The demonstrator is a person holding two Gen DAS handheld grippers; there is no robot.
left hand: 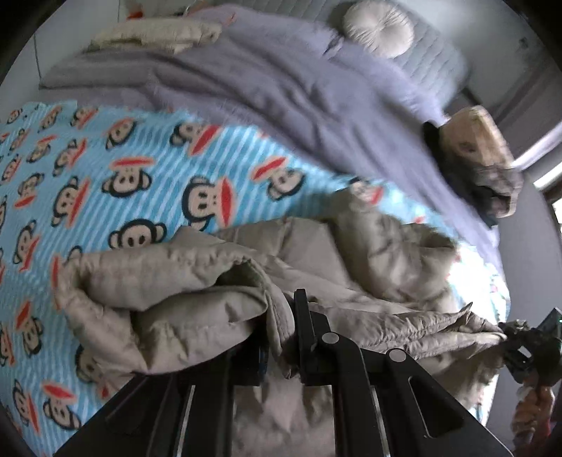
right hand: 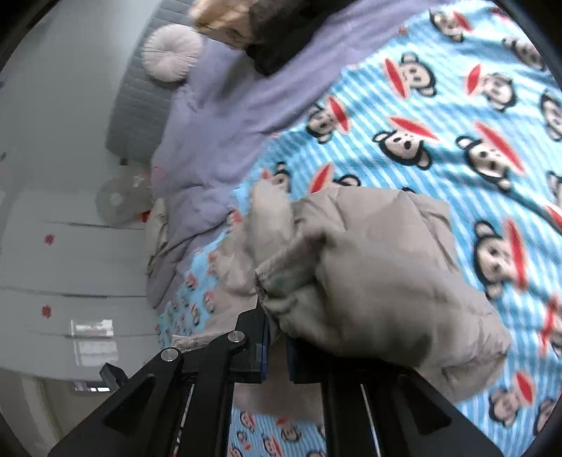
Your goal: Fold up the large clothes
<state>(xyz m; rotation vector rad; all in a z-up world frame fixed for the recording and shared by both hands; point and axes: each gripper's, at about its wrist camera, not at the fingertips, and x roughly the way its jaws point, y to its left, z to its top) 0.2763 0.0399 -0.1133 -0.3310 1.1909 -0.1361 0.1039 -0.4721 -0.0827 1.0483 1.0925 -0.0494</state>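
Hand-held gripper (right hand: 277, 337) pinching beige jacket (right hand: 368, 281) hem.

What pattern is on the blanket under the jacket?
Light blue and white stripes with red-mouthed cartoon monkey faces on the blanket; clearest in the right wrist view.

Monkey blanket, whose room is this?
Probably a bedroom: the monkey blanket covers a bed with a purple duvet and a round cushion by a padded headboard.
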